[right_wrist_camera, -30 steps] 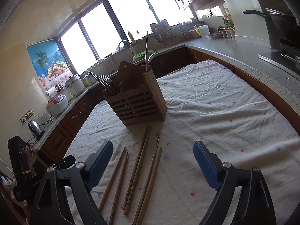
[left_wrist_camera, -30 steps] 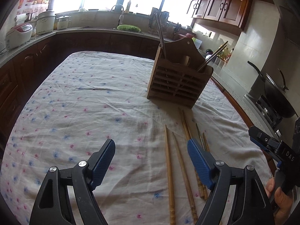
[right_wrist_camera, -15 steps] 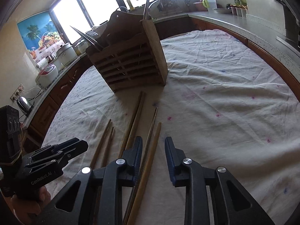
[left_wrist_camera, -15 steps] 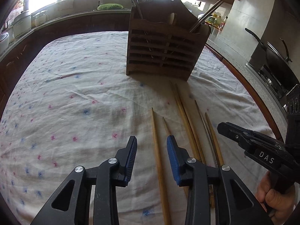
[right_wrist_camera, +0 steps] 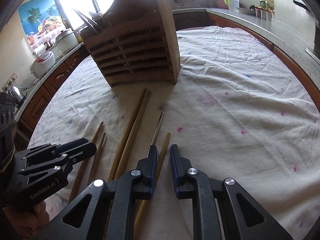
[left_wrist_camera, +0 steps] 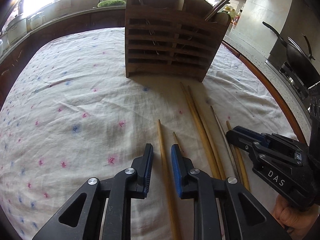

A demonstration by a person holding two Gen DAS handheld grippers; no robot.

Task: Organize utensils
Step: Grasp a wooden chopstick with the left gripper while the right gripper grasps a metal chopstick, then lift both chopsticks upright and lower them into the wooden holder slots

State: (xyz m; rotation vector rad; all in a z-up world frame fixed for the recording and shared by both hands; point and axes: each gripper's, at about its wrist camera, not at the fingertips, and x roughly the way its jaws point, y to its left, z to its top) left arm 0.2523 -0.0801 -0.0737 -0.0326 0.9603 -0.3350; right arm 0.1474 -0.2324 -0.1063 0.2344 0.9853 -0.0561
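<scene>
Six chopsticks lie in loose pairs on the cloth-covered surface (left_wrist_camera: 84, 92), their tips toward the slatted wooden utensil holder (left_wrist_camera: 170, 46), which stands upright just beyond them and already carries a few utensils. The left hand-held gripper (left_wrist_camera: 162, 160) straddles the leftmost bamboo chopstick (left_wrist_camera: 163, 156); its jaws are narrow and closing, the pads not yet pressing the stick. The right hand-held gripper (right_wrist_camera: 163, 160) does the same around the rightmost bamboo chopstick (right_wrist_camera: 164, 150), also closing, with a thin dark-tipped chopstick (right_wrist_camera: 158, 128) touching or just beside its left finger. The risk, as I judge it: that neighbour gets nipped or dragged along, or a round stick rolls off the cloth and slips from a shallow pinch, tilting once lifted.
</scene>
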